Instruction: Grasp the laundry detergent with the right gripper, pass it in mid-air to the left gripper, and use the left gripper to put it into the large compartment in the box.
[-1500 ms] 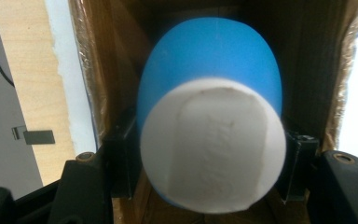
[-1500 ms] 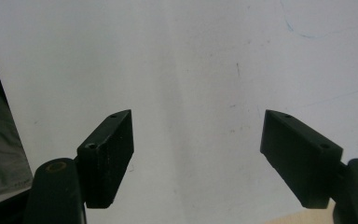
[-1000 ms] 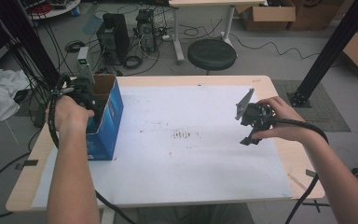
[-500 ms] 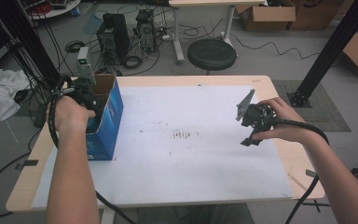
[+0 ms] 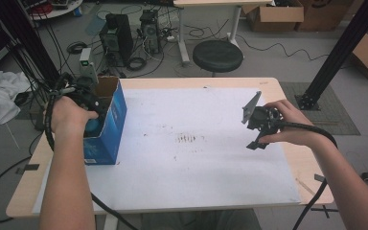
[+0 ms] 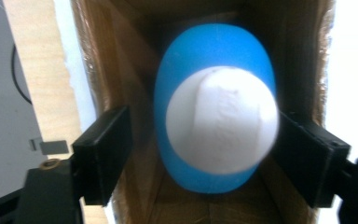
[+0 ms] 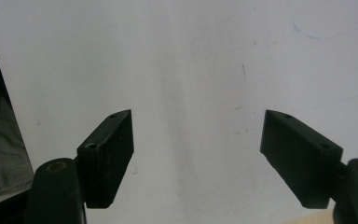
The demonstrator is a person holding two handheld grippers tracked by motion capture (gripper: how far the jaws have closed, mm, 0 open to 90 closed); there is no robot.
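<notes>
The wooden table (image 5: 33,187) with its white paper cover (image 5: 191,163) carries everything, so a shove against its left edge is the first risk: the open blue cardboard box (image 5: 106,139) stands near that corner, and a knock from the person's left forearm could push it askew or off.

Inside the box, the left gripper view shows a blue egg-shaped object with a round white cap (image 6: 219,126) sitting between the brown inner walls. The left gripper (image 6: 214,158) reaches down into the box; its jaws have just been opening, and the left-hand jaw stands clear of the egg with a gap, while the right-hand one sits just beside it or touching, which I cannot tell. So the egg appears released and now rests in the box. The danger here is the withdrawal: the box is narrow, and a jaw lifting out at a tilt could catch the cardboard wall and drag the box over, or snag the egg's cap and tip it. The trailing black cable (image 5: 50,124) loops near the box rim and could hook it too.

The right gripper (image 5: 256,125) hovers over bare paper, well apart from the box, its jaws spread with nothing between them; it poses little risk unless it swings across.
</notes>
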